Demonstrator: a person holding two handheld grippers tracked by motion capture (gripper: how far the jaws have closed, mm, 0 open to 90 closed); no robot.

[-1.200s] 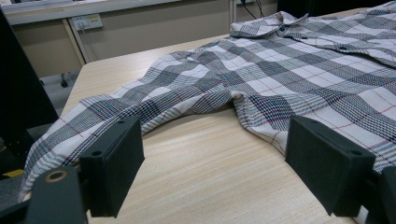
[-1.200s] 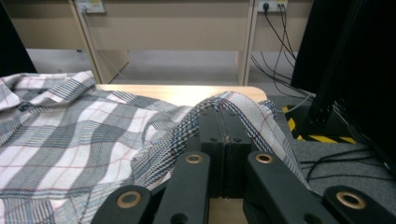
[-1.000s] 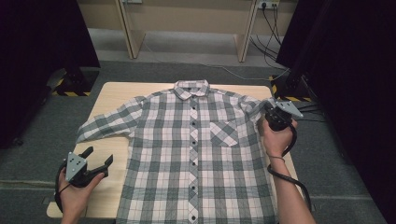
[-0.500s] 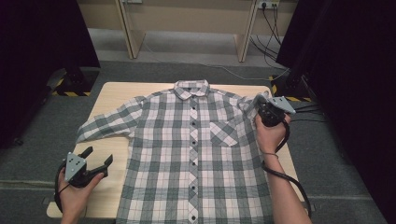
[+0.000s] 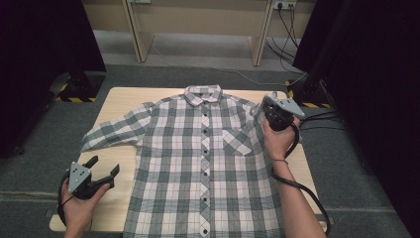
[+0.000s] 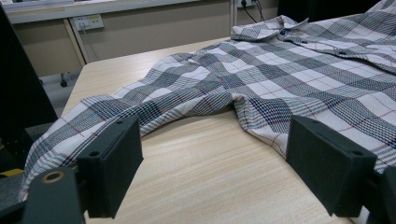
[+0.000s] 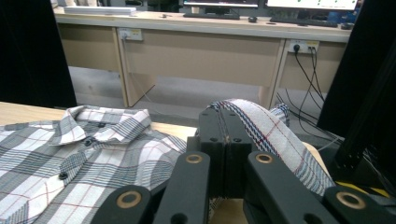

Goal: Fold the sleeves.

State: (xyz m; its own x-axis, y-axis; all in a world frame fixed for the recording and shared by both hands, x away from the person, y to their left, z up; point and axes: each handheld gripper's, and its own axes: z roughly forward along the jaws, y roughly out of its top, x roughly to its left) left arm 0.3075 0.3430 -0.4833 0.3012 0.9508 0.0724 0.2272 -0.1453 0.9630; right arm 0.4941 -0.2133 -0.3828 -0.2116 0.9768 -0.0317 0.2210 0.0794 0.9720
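- A plaid button-up shirt (image 5: 205, 163) lies face up and buttoned on a light wooden table (image 5: 119, 99), collar at the far edge, hem toward you.
- Your right gripper (image 5: 267, 110) sits at the shirt's right shoulder. Its jaws are fully closed, pinching a fold of the right sleeve (image 7: 275, 133); in the right gripper view the cloth drapes up and over the shut jaw tips.
- Your left gripper (image 5: 101, 171) hovers low over the near left corner of the table, jaws wide apart and holding nothing.
- In the left gripper view, bare tabletop lies between those open jaws. The left sleeve (image 6: 154, 107) stretches out just beyond them, apart from both pads.
- The step in hand looks like the first fold: bringing the right sleeve in over the shirt front.
- Next, you likely need to carry the pinched sleeve across toward the button line, lay it flat, then release it.
- Your left gripper would then need to reach forward and close on the left sleeve for the matching fold.
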